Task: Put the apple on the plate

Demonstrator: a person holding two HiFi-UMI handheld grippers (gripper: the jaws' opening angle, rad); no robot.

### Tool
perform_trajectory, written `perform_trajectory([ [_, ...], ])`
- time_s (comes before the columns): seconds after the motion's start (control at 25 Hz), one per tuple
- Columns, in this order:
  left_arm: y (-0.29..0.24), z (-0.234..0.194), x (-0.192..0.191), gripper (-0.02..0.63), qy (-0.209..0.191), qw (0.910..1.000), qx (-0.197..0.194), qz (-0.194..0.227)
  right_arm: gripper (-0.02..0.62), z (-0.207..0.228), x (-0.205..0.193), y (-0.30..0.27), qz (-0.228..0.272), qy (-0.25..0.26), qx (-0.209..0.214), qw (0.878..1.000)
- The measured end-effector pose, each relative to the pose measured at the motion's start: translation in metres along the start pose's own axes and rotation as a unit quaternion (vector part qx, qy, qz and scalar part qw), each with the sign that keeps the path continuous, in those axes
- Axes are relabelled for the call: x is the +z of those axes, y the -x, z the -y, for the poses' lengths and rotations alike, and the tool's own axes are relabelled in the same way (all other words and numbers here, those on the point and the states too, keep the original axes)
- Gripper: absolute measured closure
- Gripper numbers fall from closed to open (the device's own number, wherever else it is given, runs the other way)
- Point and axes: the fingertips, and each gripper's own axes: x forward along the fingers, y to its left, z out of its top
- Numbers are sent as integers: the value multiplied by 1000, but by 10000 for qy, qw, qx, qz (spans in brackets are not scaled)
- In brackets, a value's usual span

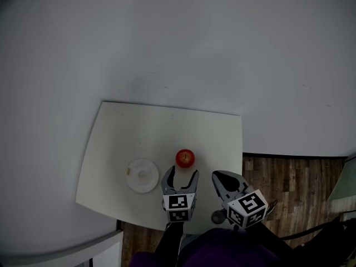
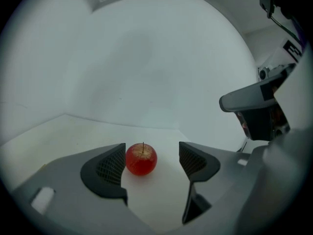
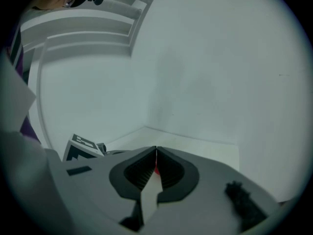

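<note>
Right at the bottom edge, a dark purple sleeve (image 1: 222, 252) of the person, and out from it come both hands' tools. The left gripper (image 1: 182, 172) reaches over the near edge of the white table (image 1: 139, 132), tilted a little downward, its marker cube (image 1: 178, 207) facing up at us. Its jaws stand wide apart, released, and they point straight at the apple (image 1: 185, 158). From the left gripper view the red apple (image 2: 141, 159) stands upright on the table, stem up, in the mouth of that gripper (image 2: 154, 158). It sits hard by the left-hand pad (image 2: 111, 166), with a clear gap to the other one. Nothing is clamped.

To the right of the apple, the right gripper (image 1: 219, 177) hangs near the table's corner, angled in toward the fruit. Its own view shows the right gripper (image 3: 156, 156) clenched, jaws pressed together with nothing between them. Only a sliver of red shows through the slit, from beyond.

Left of the apple, near but apart from it, lies the small white plate (image 1: 136, 183). It is flat on the table and shows only its own pale face. The apple is on the bare table, not on the plate.
</note>
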Motion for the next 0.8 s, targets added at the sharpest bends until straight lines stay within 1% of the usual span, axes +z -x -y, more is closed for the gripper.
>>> perform_trajectory([
  [0.16, -20, -5, -7, 221, -179, 9997, -78, -139, 583, 7, -4, -4, -84, -69, -58, 9999],
  [0.28, -34, -10, -11, 181, -340, 9990, -50, -289, 583, 12, -2, -6, -93, -60, -87, 9999],
  [0.4, -50, -13, -22, 154, -346, 9986, -109, -391, 583, 18, -6, -7, -156, -55, -148, 9998],
  [0.52, -61, -18, -28, 149, -378, 9979, -78, -522, 583, 24, -12, -9, -241, -64, -211, 9995],
  [0.64, -71, -24, -33, 149, -366, 9975, -48, -611, 583, 22, -8, -12, -185, -132, -149, 9996],
  [0.8, -79, -24, -42, 149, -390, 9963, -133, -750, 583, 24, -10, -14, -208, -177, -181, 9995],
])
